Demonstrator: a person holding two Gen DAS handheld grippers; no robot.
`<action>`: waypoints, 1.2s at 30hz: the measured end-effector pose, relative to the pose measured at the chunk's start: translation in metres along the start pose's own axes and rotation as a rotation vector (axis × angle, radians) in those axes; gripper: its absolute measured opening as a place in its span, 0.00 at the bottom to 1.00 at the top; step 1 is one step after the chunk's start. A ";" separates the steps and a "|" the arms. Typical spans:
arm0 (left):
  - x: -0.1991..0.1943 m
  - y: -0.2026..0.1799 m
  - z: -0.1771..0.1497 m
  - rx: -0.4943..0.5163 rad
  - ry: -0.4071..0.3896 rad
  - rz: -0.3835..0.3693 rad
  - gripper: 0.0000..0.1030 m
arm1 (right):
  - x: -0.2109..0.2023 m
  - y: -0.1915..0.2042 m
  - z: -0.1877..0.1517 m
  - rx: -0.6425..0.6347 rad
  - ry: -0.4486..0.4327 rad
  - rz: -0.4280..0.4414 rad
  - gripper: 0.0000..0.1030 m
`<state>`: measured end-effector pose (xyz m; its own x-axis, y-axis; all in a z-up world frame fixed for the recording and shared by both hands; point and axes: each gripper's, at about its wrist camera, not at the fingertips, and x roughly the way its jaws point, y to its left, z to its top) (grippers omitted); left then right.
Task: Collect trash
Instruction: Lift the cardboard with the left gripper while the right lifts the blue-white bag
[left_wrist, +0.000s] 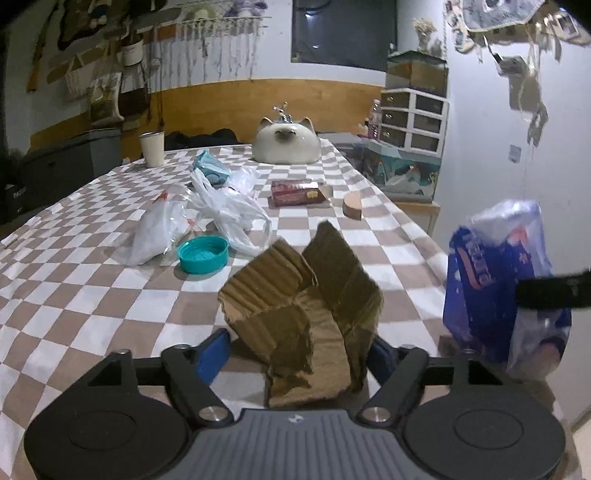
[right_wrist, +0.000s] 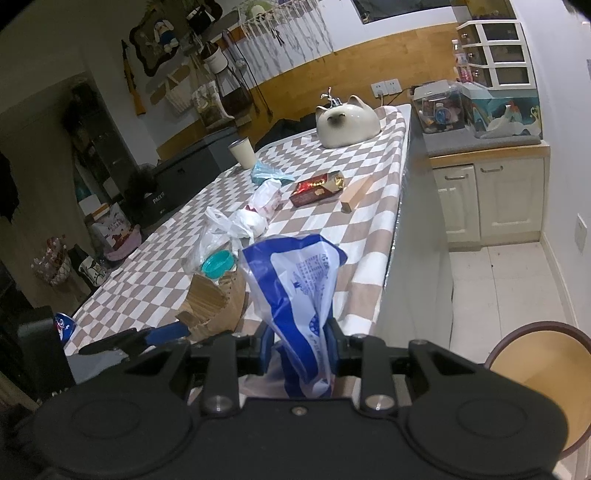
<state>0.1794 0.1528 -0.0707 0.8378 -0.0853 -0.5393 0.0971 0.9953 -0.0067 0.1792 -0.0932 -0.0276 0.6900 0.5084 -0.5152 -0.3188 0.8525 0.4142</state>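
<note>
- The torn cardboard piece (left_wrist: 303, 317) sits between the left gripper (left_wrist: 299, 350) pads, at six o'clock in the left wrist view; the jaws stand wide, with the left pad clear of the cardboard, so by my read it is not gripped.
- Over at three o'clock, the right gripper (right_wrist: 297, 349) is pinched narrow on a blue-and-white plastic bag (right_wrist: 295, 291), held up beside the table's right edge — that one looks collected.
- Plenty left, I'd judge: a teal lid (left_wrist: 203, 254) at eleven o'clock of the cardboard, crumpled clear plastic bags (left_wrist: 199, 218) just behind it, a pale blue wad (left_wrist: 212, 168) farther back.
- The red packet (left_wrist: 295, 192) and wooden block (left_wrist: 352, 205) at twelve to one o'clock may or may not be trash; can't tell.
- The cat-shaped ceramic (left_wrist: 284, 142) and white cup (left_wrist: 152, 148) stand at the far end, well apart from the work.
- Edges: the checkered tablecloth (left_wrist: 74, 295) drops away just right of the cardboard, so a nudge toward three o'clock risks sending it over.
- Open room: bare cloth toward nine o'clock; in the right wrist view, clear floor (right_wrist: 506, 284) and a round stool (right_wrist: 543, 373) at four o'clock.
</note>
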 end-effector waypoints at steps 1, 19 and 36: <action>0.001 -0.001 0.001 -0.003 0.005 -0.001 0.82 | 0.001 0.000 0.000 0.002 0.001 0.001 0.29; 0.028 -0.017 0.019 -0.127 0.092 0.111 0.92 | 0.004 -0.006 0.002 0.028 0.000 -0.003 0.30; -0.005 -0.020 0.020 -0.106 0.014 0.099 0.50 | -0.003 -0.002 0.003 -0.013 -0.012 -0.024 0.29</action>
<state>0.1841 0.1325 -0.0516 0.8329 0.0134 -0.5533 -0.0434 0.9982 -0.0411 0.1800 -0.0968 -0.0247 0.7051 0.4865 -0.5159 -0.3108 0.8659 0.3918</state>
